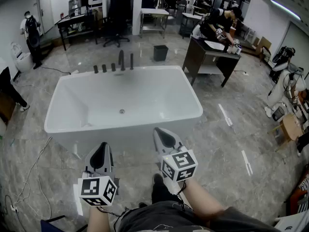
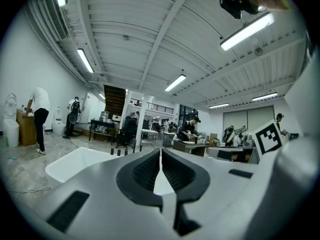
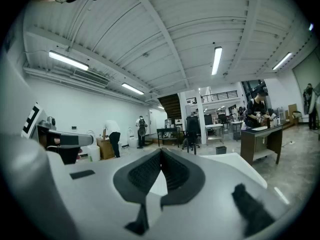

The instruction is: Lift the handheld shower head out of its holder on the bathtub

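A white bathtub (image 1: 120, 128) stands on the grey floor ahead of me. On its far rim is a row of black fittings (image 1: 113, 66); the two tallest (image 1: 121, 60) stand at the row's right end, and I cannot tell which of them is the handheld shower head. Both grippers hang on the near side of the tub, far from the fittings. My left gripper (image 1: 102, 148) is shut and empty, its jaws pointing at the tub (image 2: 75, 164) and the fittings (image 2: 120, 151). My right gripper (image 1: 163, 133) is also shut and empty, with the tub (image 3: 235, 164) beyond it.
A dark desk (image 1: 207, 52) with a person working at it stands right of the tub's far corner. A black bin (image 1: 161, 52) sits behind the tub. Cables (image 1: 29, 178) trail on the floor at the left, near a white toilet (image 1: 21, 59). More desks and people fill the back.
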A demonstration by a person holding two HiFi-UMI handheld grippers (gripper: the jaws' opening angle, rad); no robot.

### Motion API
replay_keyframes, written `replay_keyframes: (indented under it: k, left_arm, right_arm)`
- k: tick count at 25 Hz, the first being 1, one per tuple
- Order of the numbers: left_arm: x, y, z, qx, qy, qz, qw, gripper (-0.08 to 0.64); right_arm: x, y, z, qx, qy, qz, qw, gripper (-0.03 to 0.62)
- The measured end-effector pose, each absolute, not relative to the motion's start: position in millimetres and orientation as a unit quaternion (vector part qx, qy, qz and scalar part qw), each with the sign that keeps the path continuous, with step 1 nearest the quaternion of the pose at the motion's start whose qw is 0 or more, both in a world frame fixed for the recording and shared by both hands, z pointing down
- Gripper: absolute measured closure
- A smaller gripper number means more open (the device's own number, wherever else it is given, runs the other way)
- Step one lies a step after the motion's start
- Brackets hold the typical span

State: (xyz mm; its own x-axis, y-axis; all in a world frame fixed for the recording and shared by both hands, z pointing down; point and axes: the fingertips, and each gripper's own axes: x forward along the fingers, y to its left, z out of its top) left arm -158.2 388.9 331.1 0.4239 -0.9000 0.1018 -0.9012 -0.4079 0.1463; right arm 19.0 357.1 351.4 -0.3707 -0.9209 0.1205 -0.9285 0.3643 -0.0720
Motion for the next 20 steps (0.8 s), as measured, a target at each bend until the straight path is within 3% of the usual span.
replay_keyframes:
  k: [8, 20]
  left_arm:
    - [-173.0, 383.4, 348.2, 0.838, -0.535, 0.013, 0.110, 0.535]
    - [-187.5, 373.8, 356.5, 0.847, -0.522, 0.026, 0.099, 0.534]
  right_arm:
    - [13.2, 344.7, 370.6, 0.566, -0.820, 0.075, 0.043, 0.568]
    - [21.8, 333.6, 367.8, 0.589, -0.804, 0.082, 0.011, 0.565]
